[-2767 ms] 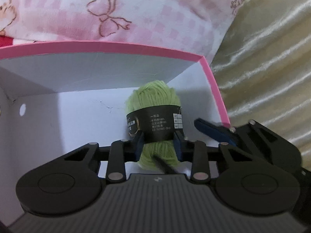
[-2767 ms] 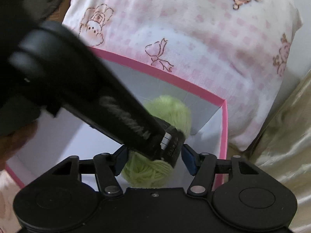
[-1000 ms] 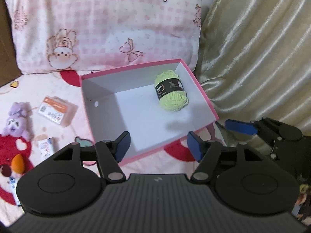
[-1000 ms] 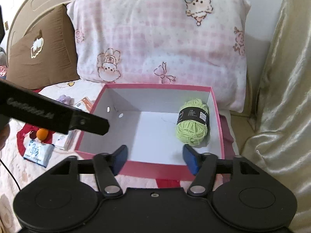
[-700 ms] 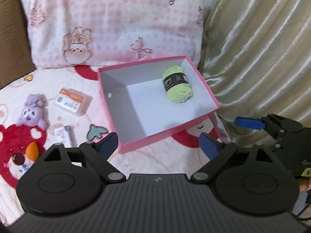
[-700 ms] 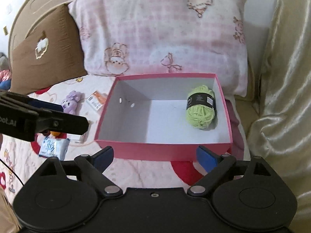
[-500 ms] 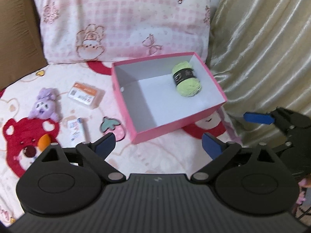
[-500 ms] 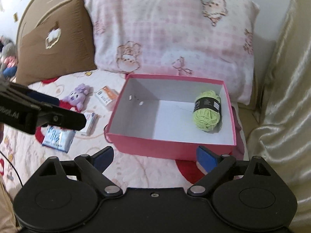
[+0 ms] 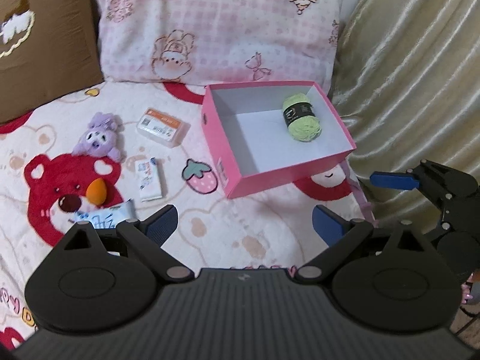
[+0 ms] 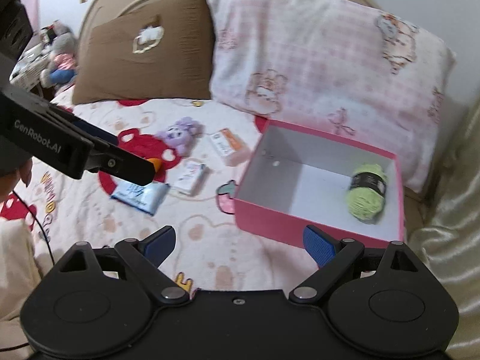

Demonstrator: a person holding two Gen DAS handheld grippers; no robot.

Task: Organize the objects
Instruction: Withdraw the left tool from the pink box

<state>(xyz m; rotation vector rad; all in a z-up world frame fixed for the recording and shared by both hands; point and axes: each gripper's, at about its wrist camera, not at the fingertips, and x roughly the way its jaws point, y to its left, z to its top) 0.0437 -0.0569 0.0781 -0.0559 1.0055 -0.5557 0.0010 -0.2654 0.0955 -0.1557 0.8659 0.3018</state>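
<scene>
Spreading across the view, your bed (image 9: 270,228) carries a pink box (image 9: 234,162) at far right by the checked pillow (image 9: 222,27). Green yarn (image 9: 301,118) lies inside the box, against its far right corner. Left of the box lie a purple plush (image 9: 99,138), a clear case (image 9: 163,127) and a small packet (image 9: 149,178). Your left tongs (image 9: 244,223) and right tongs (image 10: 238,241) both stand wide apart, having just been opening, nothing between them.

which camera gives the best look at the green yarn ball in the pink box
The left wrist view: the green yarn ball is sharp, its black label band readable as a band. The right wrist view shows it blurred, near the pink box's right wall.
</scene>
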